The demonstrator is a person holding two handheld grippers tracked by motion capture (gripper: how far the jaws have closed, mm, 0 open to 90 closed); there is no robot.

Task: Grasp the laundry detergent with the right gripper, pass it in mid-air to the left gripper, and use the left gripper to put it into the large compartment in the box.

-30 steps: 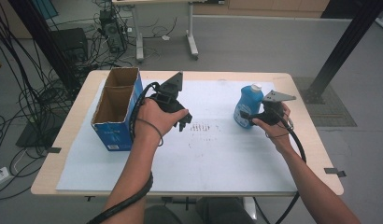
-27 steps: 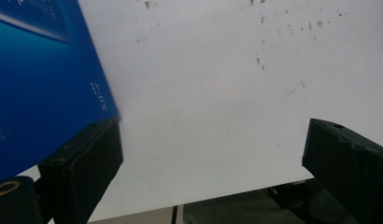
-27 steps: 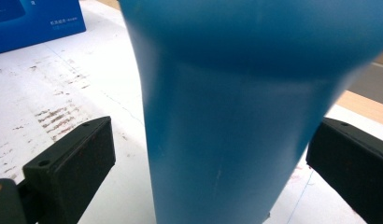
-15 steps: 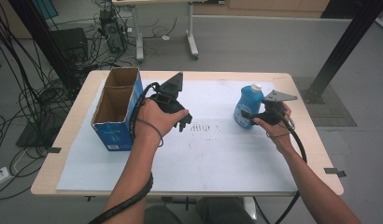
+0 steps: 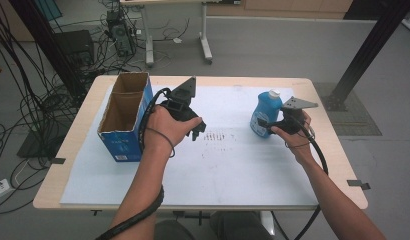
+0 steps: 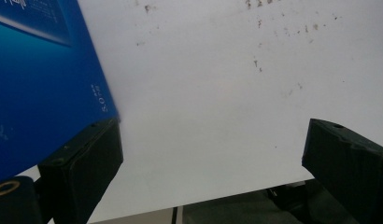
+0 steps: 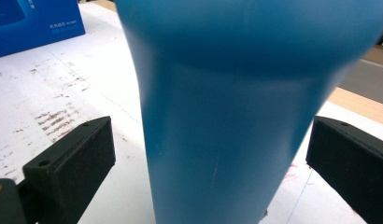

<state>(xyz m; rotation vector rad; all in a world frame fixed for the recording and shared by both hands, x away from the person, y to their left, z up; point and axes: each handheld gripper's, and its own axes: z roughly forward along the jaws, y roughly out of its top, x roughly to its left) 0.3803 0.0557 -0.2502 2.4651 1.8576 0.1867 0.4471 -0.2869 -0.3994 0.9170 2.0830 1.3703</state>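
Note:
A blue bottle with a white cap stands upright at the right of the table. My right gripper is open, one jaw on each side of the bottle's lower body, with a gap on both sides. In the right gripper view the bottle rises close between the spread jaws of that gripper. An open-topped blue cardboard box stands at the left. My left gripper hovers open just right of it, holding nothing. In the left gripper view, this gripper looks down with the box's side by its left jaw.
A white sheet with dark smudges covers most of the wooden table. Cables and a desk frame lie on the floor behind. A black post stands off the table's far right.

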